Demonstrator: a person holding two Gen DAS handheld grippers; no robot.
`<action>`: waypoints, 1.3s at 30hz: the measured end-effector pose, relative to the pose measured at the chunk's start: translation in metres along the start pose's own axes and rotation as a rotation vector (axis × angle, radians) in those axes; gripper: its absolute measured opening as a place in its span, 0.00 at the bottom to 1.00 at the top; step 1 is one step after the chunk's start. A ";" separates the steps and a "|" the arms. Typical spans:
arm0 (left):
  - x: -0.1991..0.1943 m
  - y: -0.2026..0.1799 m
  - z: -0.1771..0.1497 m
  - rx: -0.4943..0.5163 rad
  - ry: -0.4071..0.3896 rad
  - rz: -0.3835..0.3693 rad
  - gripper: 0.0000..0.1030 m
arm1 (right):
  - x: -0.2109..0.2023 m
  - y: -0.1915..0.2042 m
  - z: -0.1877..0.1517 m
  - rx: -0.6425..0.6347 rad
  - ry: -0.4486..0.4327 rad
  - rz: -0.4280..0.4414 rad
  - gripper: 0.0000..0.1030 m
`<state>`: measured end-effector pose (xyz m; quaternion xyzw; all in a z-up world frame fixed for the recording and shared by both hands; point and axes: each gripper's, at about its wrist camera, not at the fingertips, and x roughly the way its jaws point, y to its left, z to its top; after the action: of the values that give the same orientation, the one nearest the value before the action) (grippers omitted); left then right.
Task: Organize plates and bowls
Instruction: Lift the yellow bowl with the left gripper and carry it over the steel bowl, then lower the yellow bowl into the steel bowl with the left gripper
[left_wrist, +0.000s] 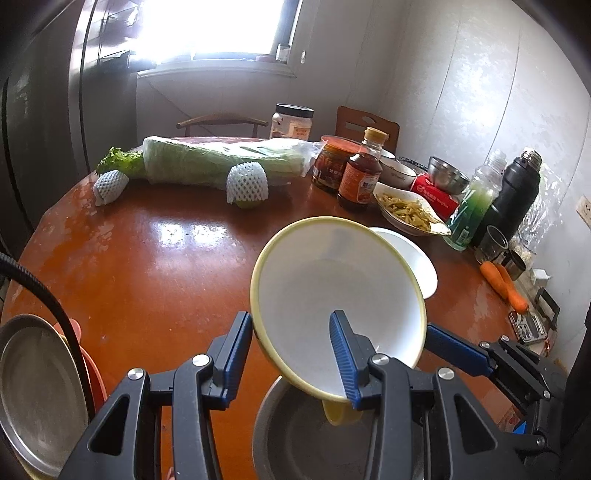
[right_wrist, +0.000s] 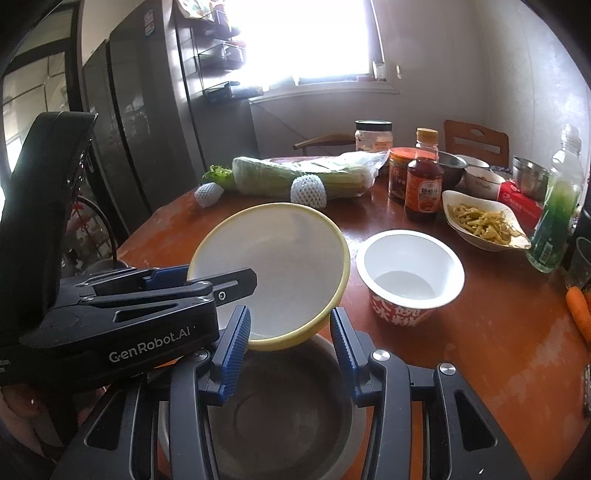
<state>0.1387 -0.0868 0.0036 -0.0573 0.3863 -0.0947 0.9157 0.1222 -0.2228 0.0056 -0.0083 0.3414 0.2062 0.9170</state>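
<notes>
Left gripper angled downward over the near table edge; jaws clamped across the wall of the yellow-rimmed bowl, 1 blue pad outside the rim at left, 1 inside the white interior. Bowl tilted steeply, mouth facing the camera, held clear of the table, yellow foot at the bottom.

Right gripper also pitched down. Its 2 fingers stand either side of the bowl's lower rim in the right wrist view; jaws only narrowly apart, pad contact with the rim cannot be told. In the left wrist view 1 of its blue fingers shows just beside the bowl's right edge.

Directly below the held bowl: a steel bowl, empty, largely hidden by both grippers' bodies and cut off by the frame bottom. At far left in the left view, a steel plate over an orange one, both cropped; a black cable crosses them.

Just behind the yellow bowl on the brown round table: white paper cup-bowl, red print outside, empty.

Farther back, right: oval dish of yellowish-green shredded vegetable; sauce bottle; red-lidded jar; 2 steel bowls; patterned ceramic bowl, contents unreadable. Rear: wrapped cabbage. Window overexposed.
</notes>
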 end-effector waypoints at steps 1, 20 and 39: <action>-0.002 -0.002 -0.001 0.005 0.000 -0.002 0.42 | -0.002 0.000 -0.002 -0.002 -0.001 0.000 0.46; -0.015 -0.013 -0.021 0.040 0.018 -0.032 0.42 | -0.027 0.006 -0.022 0.003 0.004 -0.025 0.46; -0.016 -0.023 -0.052 0.096 0.058 -0.011 0.42 | -0.035 0.009 -0.055 -0.005 0.047 -0.030 0.46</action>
<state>0.0875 -0.1070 -0.0167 -0.0125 0.4075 -0.1197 0.9052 0.0612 -0.2361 -0.0134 -0.0207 0.3622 0.1931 0.9117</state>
